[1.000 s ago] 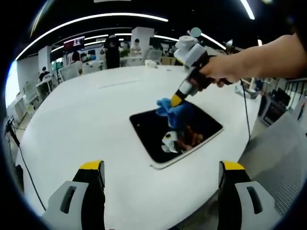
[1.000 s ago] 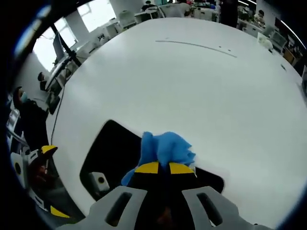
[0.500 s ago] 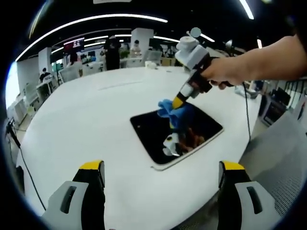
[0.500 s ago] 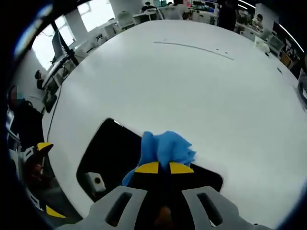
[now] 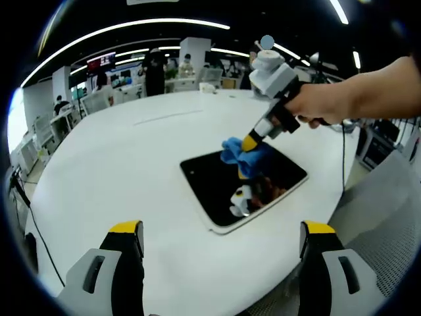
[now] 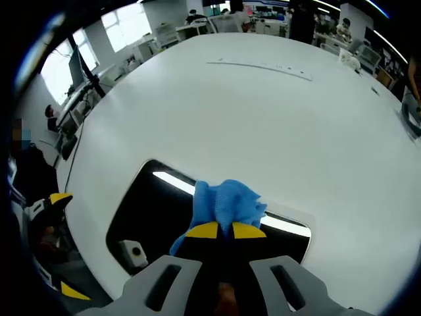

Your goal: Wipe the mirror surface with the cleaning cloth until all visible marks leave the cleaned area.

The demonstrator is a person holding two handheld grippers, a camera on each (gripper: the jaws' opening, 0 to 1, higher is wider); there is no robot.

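Cloth [image 6: 227, 205], blue and bunched, is sitting pinched in the closed jaws of the right hand-held gripper [image 6: 219, 230], pressing on the dark mirror [image 5: 223, 191] lying flat on the white tabletop [image 5: 118, 171]. Left hand-held gripper [image 5: 222, 232] is hovering near the tabletop's edge, jaws wide apart, holding nothing.

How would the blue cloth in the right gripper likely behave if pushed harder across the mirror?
The blue cloth looks soft and floppy: it bunches in folds beyond the right gripper, so it would probably crumple rather than slide flat. On the glossy mirror it likely glides easily.
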